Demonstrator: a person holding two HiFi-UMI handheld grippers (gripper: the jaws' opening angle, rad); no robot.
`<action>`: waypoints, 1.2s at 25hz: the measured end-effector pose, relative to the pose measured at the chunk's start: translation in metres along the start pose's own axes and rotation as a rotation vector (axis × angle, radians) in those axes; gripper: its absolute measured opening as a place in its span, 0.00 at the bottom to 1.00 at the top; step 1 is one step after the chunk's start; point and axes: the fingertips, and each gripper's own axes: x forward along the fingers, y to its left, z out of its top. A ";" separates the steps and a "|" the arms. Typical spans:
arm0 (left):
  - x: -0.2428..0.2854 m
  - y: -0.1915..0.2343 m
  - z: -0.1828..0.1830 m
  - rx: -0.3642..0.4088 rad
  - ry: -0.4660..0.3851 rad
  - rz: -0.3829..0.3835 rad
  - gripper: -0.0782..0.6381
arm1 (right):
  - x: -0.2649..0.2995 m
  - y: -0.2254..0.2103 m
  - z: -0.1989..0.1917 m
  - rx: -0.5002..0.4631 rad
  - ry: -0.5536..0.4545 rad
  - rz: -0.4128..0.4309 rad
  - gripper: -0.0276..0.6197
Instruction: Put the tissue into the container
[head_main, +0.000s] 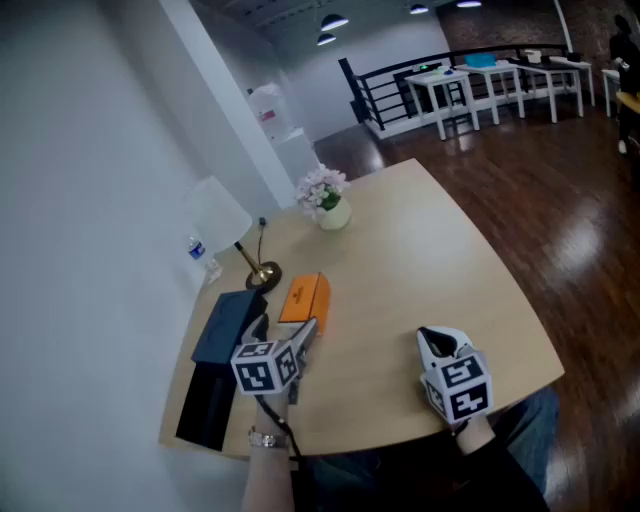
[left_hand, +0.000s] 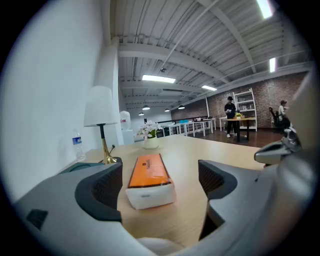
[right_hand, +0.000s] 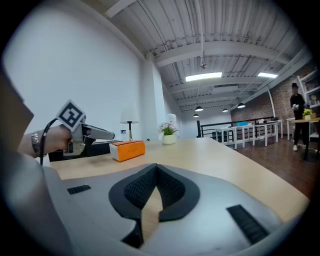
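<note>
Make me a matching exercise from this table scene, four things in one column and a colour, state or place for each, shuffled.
Things:
1 tissue pack
2 left gripper
3 right gripper
4 flower pot

Descriptions:
A jaws together
B orange top
C jaws apart
D near the far edge of the table

Pairs: 1-B, 2-C, 3-A, 4-D

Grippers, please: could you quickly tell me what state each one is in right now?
Left gripper: open, lined up on the tissue box, not gripping it.
Right gripper: closed, empty.
</note>
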 end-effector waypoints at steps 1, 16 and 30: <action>0.011 0.006 0.000 -0.019 0.021 -0.014 0.80 | 0.000 -0.001 0.000 -0.003 0.003 0.001 0.05; 0.080 0.015 -0.041 0.029 0.267 -0.026 0.78 | -0.004 -0.001 -0.003 -0.002 0.006 0.007 0.05; 0.037 -0.001 -0.020 0.108 0.137 -0.020 0.58 | -0.007 -0.002 -0.004 -0.011 0.011 0.003 0.05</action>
